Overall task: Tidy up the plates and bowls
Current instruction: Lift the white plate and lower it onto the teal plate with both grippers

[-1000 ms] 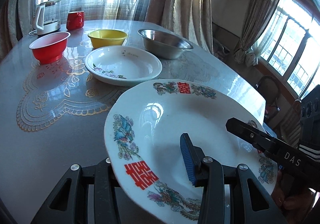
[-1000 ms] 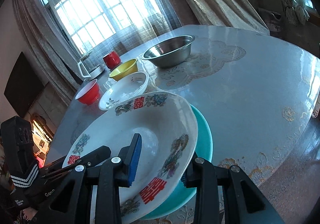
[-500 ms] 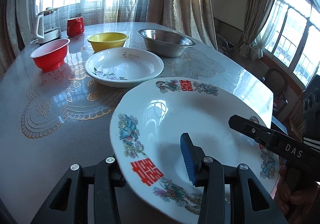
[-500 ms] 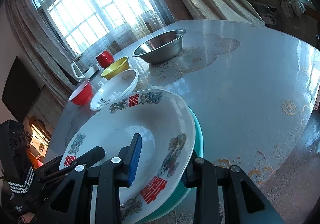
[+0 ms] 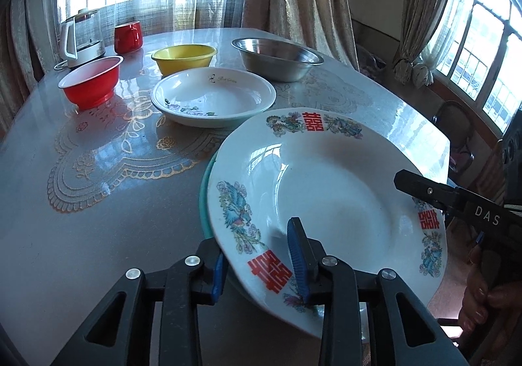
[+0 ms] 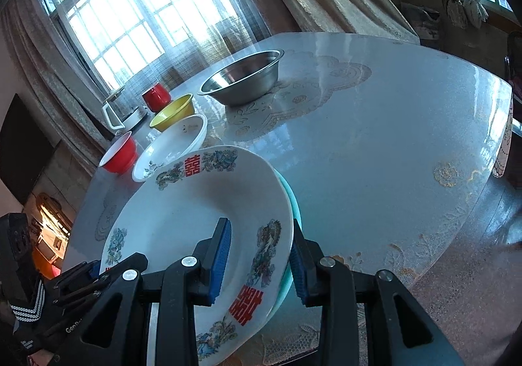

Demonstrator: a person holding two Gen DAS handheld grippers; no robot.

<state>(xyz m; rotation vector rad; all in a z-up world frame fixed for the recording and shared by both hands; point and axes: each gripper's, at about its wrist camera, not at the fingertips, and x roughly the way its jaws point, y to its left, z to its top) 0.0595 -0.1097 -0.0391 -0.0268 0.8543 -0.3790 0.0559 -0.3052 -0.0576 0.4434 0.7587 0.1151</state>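
A large white plate [image 5: 326, 190] with red characters and bird patterns lies on a teal plate [image 5: 204, 199], whose rim peeks out at the left. My left gripper [image 5: 257, 265] straddles the near rim of the pair. Its jaws are closing, one blue pad on top of the white plate and the other against the underside. My right gripper [image 6: 261, 265] is shut on the same pair at the opposite rim, with the teal plate [image 6: 290, 196] showing beneath. A smaller flowered white plate [image 5: 213, 98], a yellow bowl [image 5: 184, 57], a red bowl [image 5: 91, 80] and a steel bowl [image 5: 277, 57] stand farther back.
A red mug [image 5: 128, 36] and a glass kettle [image 5: 81, 36] stand at the far left of the round table [image 5: 98, 219]. Curtained windows lie behind it. A hand [image 5: 479, 307] holds the right gripper past the table's right edge, and a chair [image 5: 456, 124] stands beyond.
The left gripper's outer finger has closed in against the plates' rim. The teal plate's edge now shows under the white plate in the left wrist view. The right gripper's hold is unchanged.
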